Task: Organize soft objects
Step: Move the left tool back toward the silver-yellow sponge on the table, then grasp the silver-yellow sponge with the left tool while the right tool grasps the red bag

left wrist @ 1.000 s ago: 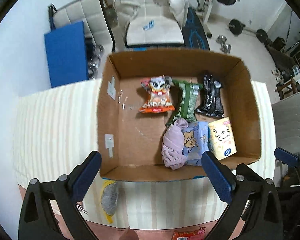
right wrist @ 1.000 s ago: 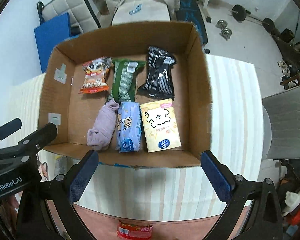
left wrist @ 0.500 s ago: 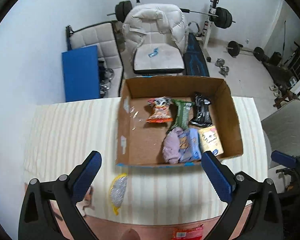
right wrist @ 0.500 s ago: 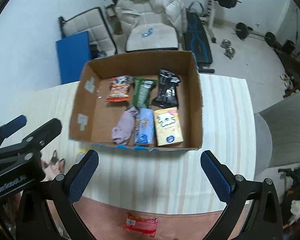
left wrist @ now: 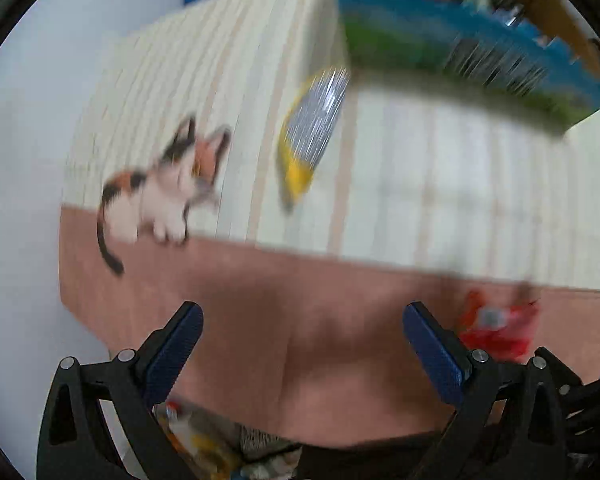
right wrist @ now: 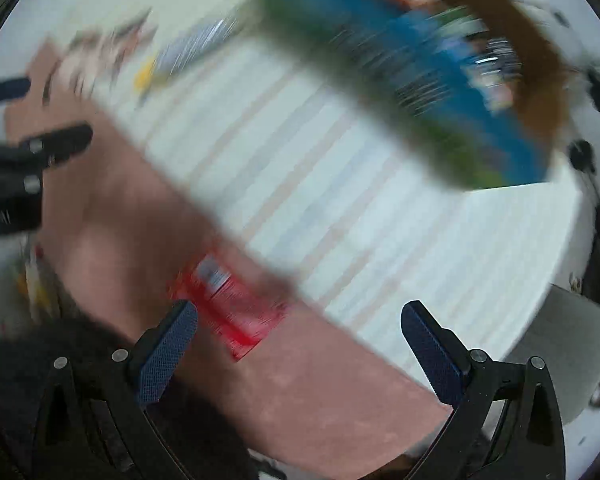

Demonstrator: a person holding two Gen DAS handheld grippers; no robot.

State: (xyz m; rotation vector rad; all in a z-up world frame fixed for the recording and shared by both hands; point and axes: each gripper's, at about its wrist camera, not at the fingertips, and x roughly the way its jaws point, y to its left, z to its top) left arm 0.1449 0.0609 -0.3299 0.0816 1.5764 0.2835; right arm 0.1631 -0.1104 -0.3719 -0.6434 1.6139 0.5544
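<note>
Both cams have swung down from over the cardboard box to its near outside wall & are blurring w/ motion. Left wrist view: left gripper is hanging wide open, holding nothing, over the pink table edge, w/ calico cat plush lying ahead-left, yellow/silver pouch just beside the box, red packet off to the right. Right wrist view: right gripper is gaping wide too, empty, w/ the red packet lying between its fingers on the pink strip, box up top.
</note>
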